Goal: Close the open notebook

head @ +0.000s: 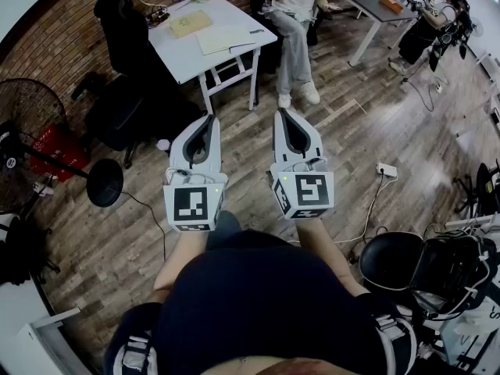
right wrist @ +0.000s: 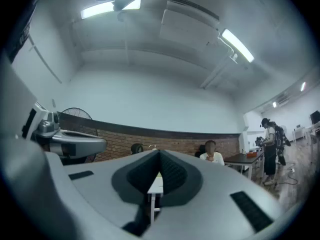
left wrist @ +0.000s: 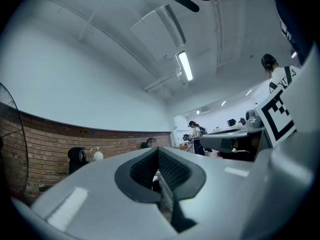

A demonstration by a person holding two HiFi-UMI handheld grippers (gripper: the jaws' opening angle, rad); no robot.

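Note:
The open notebook lies with pale pages up on a white table across the room, far ahead of both grippers. A tan pad lies beside it. In the head view my left gripper and right gripper are held side by side at waist height over the wooden floor, pointing toward the table. Both are shut with nothing between the jaws. The left gripper and the right gripper show their pads meeting at the tip in their own views. A strip of the white table shows below the right tip.
A seated person is just right of the white table, with a black office chair on its left. A standing fan and red crate are at the left. A power strip with cable lies on the floor to the right.

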